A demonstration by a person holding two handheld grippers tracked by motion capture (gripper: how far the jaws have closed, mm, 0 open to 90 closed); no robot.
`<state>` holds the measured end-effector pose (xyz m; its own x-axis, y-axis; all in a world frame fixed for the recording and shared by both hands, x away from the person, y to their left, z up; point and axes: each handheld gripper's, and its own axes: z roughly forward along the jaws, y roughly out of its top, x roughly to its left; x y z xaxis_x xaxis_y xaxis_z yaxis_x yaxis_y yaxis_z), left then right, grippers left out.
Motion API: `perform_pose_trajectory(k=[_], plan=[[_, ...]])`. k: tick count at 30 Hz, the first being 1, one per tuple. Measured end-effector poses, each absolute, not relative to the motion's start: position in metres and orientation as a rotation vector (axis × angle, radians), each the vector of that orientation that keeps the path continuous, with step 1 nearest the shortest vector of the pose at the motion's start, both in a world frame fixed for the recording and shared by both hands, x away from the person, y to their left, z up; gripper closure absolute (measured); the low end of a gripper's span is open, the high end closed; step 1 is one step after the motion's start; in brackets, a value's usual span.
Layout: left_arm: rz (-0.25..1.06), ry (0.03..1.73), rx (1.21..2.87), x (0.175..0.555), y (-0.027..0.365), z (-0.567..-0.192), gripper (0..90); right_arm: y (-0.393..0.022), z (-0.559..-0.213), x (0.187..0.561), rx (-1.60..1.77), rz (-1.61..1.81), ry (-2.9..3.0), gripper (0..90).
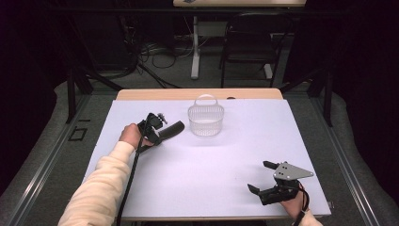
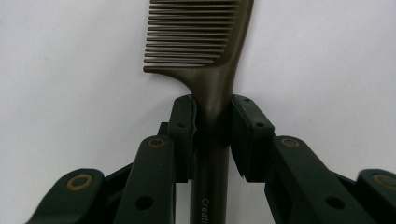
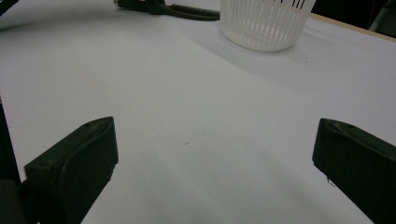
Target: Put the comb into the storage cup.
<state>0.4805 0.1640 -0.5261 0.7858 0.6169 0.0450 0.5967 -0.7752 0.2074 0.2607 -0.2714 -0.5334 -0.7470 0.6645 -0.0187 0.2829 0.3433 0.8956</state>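
Note:
A dark brown comb point(image 2: 198, 35) lies flat on the white table, its teeth pointing away from my left gripper point(image 2: 214, 122). The two pads press on either side of the comb's handle, so this gripper is shut on it. In the high view the left gripper point(image 1: 161, 132) is at the table's left, with the comb point(image 1: 174, 127) sticking out toward a white slatted basket point(image 1: 205, 123). My right gripper point(image 1: 259, 176) rests near the front right edge, jaws wide open and with only bare table between them point(image 3: 215, 140). The right gripper view has the basket point(image 3: 264, 23) and comb point(image 3: 194, 12) far off.
The basket stands upright with its handle raised, near the table's far middle, and looks empty. The table's point(image 1: 244, 141) wooden back edge shows behind it. A black chair point(image 1: 249, 42) and cables are on the floor beyond.

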Motion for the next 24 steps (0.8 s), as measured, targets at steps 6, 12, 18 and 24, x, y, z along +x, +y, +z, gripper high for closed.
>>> perform_pose_trajectory(k=[6, 12, 18, 24], plan=[[0.181, 0.961, 2.788, 0.479, 0.165, -0.523, 72.0, -0.271, -0.533, 0.261, 0.834, 1.372, 2.232, 0.0], [0.191, 0.978, 2.743, 0.475, 0.170, -0.516, 72.0, -0.271, -0.533, 0.261, 0.833, 1.372, 2.231, 0.0], [0.205, 0.979, 2.692, 0.470, 0.174, -0.507, 72.0, -0.271, -0.533, 0.260, 0.834, 1.372, 2.232, 0.0], [0.209, 0.984, 2.655, 0.465, 0.177, -0.500, 72.0, -0.271, -0.533, 0.261, 0.834, 1.370, 2.232, 0.0]])
